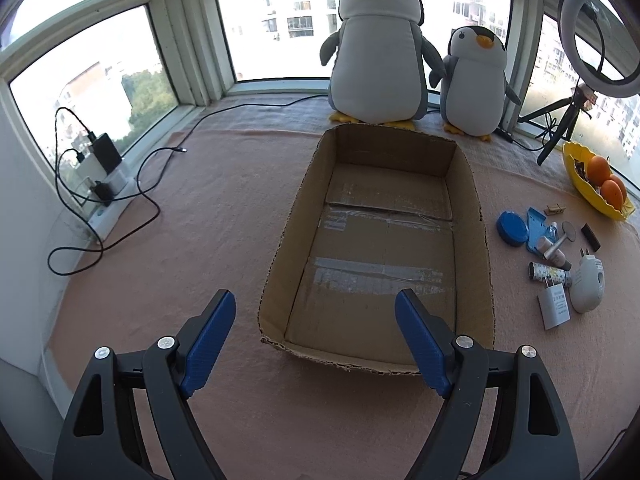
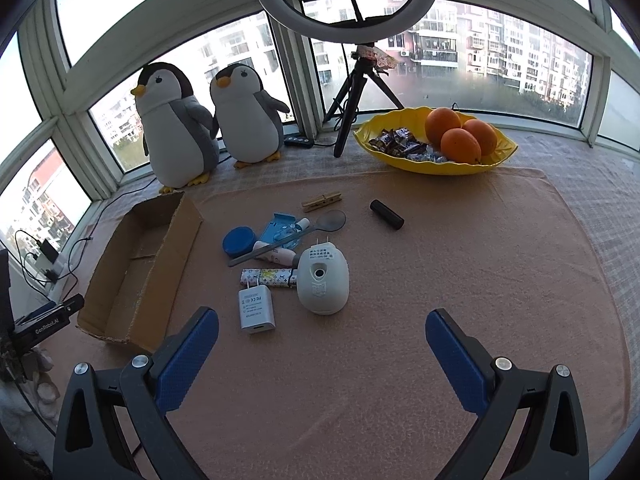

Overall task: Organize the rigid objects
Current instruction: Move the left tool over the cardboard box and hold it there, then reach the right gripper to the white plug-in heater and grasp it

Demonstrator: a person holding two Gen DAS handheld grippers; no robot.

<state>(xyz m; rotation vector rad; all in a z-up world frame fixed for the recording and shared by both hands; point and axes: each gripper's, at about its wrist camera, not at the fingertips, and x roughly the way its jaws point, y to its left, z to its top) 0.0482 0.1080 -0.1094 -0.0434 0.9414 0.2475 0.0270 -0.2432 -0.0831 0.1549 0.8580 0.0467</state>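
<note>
- While both tools hover empty, the left gripper (image 1: 316, 320) hangs spread wide over the near end of the bare cardboard box (image 1: 472, 184), and the right gripper (image 2: 322, 334) gapes just short of the clutter, nothing between its blue pads (image 2: 188, 344)
- The rigid items lie in a tight heap on the pink cloth (image 2: 440, 280) just right of the box: white USB charger (image 2: 256, 308), egg-shaped plug-in device (image 2: 323, 280), patterned tube (image 2: 266, 278), blue round lid (image 2: 238, 242), spoon (image 2: 320, 226), wooden clothespin (image 2: 322, 201), and a black cylinder (image 2: 386, 214) lying apart
- Judged risk: the charger lies touching the patterned tube, so a wide closing pinch may drag both or flick the tube away
- The egg-shaped device looks smooth and rounded, likely to squirt from flat pads
- The spoon lies across other pieces, so lifting one beneath could scatter the heap
</note>
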